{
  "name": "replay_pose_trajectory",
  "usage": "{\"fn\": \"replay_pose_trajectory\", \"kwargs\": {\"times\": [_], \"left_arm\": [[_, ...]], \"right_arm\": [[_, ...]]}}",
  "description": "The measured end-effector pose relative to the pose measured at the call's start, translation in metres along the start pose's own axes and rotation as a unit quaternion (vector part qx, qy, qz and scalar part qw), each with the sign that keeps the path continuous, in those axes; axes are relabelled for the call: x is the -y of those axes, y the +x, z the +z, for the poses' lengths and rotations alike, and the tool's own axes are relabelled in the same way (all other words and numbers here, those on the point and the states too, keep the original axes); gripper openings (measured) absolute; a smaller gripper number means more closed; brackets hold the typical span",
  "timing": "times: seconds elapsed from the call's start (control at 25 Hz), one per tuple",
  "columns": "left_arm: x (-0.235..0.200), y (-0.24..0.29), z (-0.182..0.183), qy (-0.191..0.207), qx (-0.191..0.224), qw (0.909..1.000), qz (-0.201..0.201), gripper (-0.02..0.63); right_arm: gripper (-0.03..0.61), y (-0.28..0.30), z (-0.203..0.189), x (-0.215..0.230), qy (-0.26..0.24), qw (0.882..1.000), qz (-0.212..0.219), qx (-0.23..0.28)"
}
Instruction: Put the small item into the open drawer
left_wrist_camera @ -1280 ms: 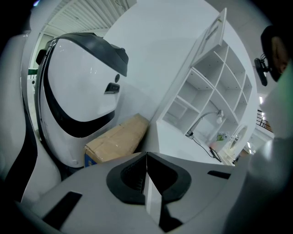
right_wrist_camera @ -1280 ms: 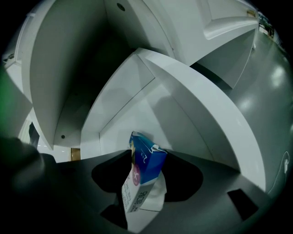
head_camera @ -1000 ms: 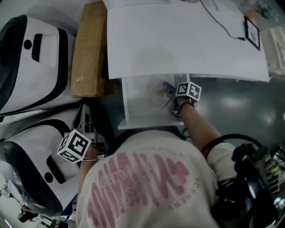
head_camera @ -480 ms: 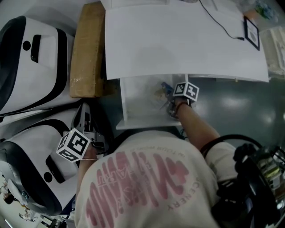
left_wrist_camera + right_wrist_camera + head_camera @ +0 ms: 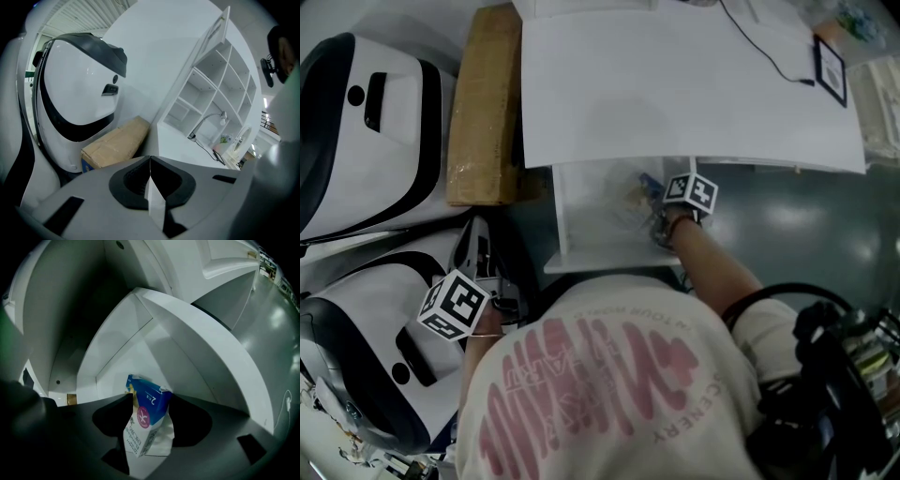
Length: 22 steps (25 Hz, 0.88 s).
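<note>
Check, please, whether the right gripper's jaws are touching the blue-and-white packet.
Cannot tell. In the right gripper view the blue-and-white packet stands between the jaws of the right gripper, which have just been opening; neither a clear gap nor a press shows.

Head view: even overhead light; white desktop nearly blown out, soft glare patch on floor, edges bowed.
Left gripper view: bright, strong fisheye, black vignette corners, faint sheen on white pod shell.
Right gripper view: dim; drawer interior shadowed, foreground black; packet print sharp.
</note>
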<state>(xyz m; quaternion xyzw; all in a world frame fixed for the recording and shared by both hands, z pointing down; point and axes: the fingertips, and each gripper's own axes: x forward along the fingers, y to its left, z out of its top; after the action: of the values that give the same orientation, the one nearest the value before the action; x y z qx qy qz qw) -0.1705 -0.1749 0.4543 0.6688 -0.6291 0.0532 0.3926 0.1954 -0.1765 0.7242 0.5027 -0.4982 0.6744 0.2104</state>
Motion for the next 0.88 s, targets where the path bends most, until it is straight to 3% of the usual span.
{"fn": "replay_pose_trajectory", "kwargs": {"times": [0.88], "left_arm": [[-0.007, 0.0046, 0.0015, -0.011, -0.002, 0.9999, 0.001, 0.031]], "right_arm": [[0.256, 0.0004, 0.002, 0.0014, -0.026, 0.999, -0.036, -0.004]]}}
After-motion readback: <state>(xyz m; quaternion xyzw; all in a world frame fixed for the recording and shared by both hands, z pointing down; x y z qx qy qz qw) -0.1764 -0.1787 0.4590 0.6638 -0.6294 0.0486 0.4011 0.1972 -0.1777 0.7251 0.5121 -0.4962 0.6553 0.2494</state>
